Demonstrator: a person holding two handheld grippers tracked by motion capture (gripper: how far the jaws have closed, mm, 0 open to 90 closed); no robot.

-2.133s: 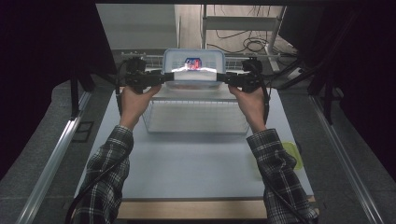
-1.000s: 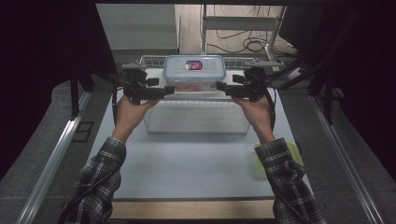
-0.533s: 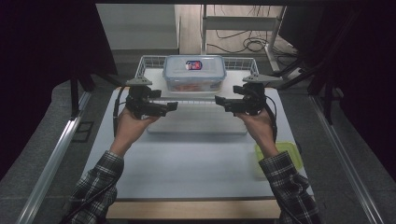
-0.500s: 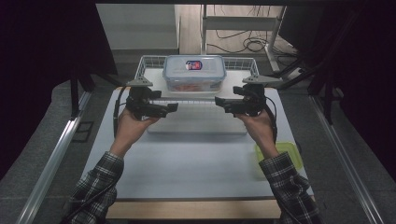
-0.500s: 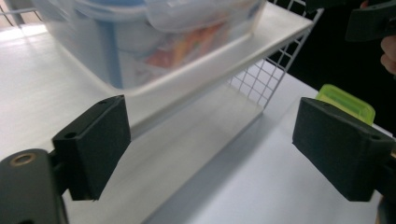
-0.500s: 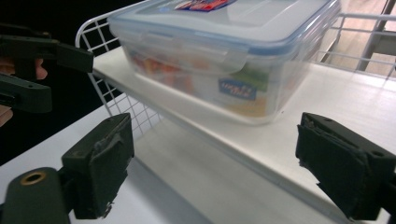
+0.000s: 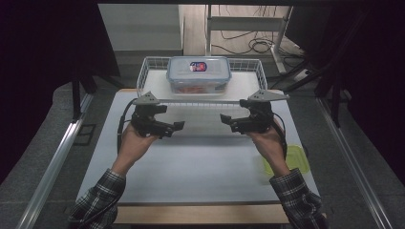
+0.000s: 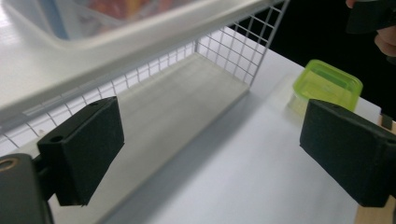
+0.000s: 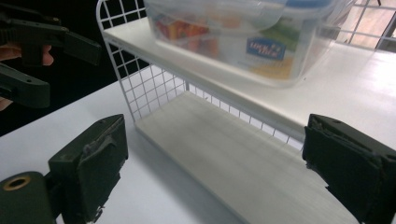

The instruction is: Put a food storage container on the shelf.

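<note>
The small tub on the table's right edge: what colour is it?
Yellow-green; the tub shows best in the left gripper view.

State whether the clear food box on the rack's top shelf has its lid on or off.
On. The box sits upright on the rack with its blue-edged lid covering the top; food shows through its clear wall.

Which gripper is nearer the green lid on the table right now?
Right. The right gripper hovers just up-left of the green lid, whose near edge sits by that wrist; the left gripper is across the table.
</note>
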